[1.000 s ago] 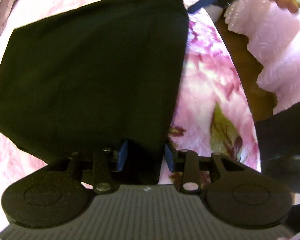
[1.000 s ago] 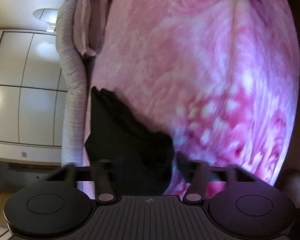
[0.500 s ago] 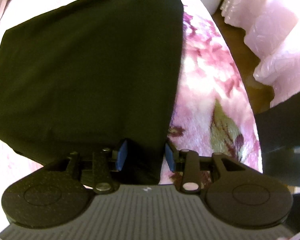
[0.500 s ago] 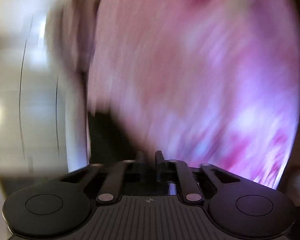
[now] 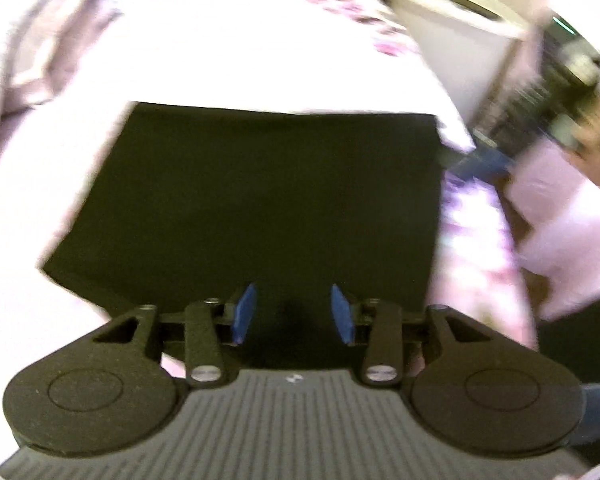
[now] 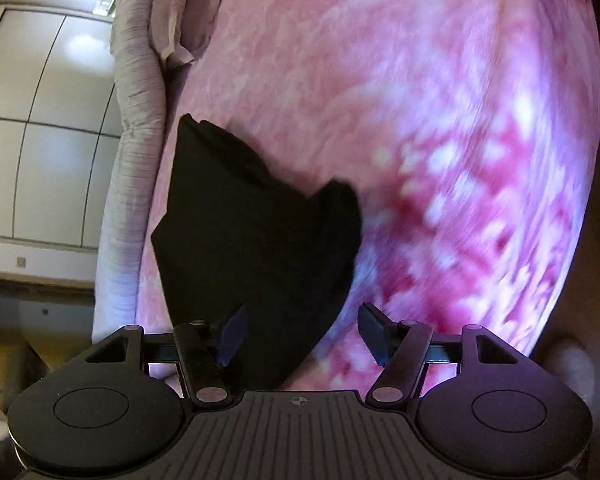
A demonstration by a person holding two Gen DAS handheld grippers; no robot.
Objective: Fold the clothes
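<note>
A black garment (image 5: 260,200) lies folded flat as a near rectangle on the pink flowered blanket (image 5: 476,240). My left gripper (image 5: 293,317) hovers over its near edge. Its blue pads (image 5: 244,318) stand apart and are opening, with cloth behind the gap but not pinched. In the right wrist view the same black garment (image 6: 252,232) shows one raised, rumpled corner. My right gripper (image 6: 302,336) is opening over that end. The cloth reaches into the gap near the left pad (image 6: 232,334), and neither pad presses on it.
A grey bolster (image 6: 132,160) and pillows (image 6: 180,8) line one side of the bed, with white wardrobe doors (image 6: 40,120) beyond. A pale pink quilted cloth (image 5: 560,208) and a white box (image 5: 460,40) stand past the bed's right edge.
My left gripper let go of the garment's edge and drew back and up, so the whole fold shows. My right gripper shut half a second ago and now stands apart again.
</note>
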